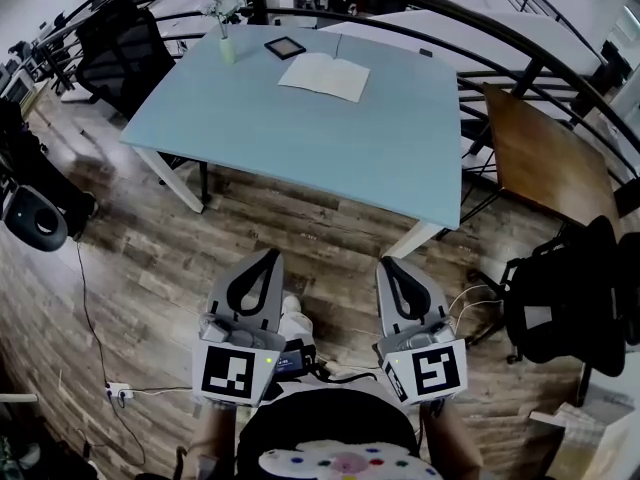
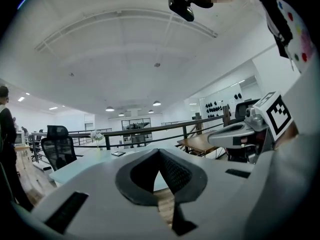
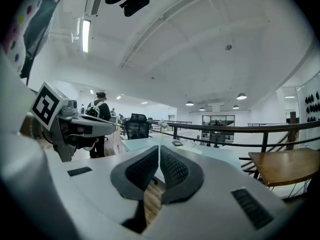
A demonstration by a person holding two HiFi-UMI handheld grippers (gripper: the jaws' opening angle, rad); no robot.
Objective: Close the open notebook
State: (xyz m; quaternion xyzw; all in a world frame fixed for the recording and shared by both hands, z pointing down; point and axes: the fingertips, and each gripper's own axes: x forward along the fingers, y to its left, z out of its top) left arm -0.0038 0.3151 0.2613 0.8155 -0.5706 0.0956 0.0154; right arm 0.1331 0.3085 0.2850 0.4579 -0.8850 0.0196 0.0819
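While both jaw pairs sit closed and empty, left hand-held gripper [image 1: 266, 258] and right hand-held gripper [image 1: 392, 266] are well short of the bench [image 1: 300, 148]. The open notebook [image 1: 325, 76] lies dead ahead, centred between them on the far side, spread crosswise, neither nearer.

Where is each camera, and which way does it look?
Head view: on the person's head, looking down at table and open notebook; left gripper, right gripper show.
Left gripper view: on the left gripper, looking along shut jaws toward the table; right gripper at right.
Right gripper view: on the right gripper, facing likewise; left gripper at left.
Shared: both gripper views show table and railing.
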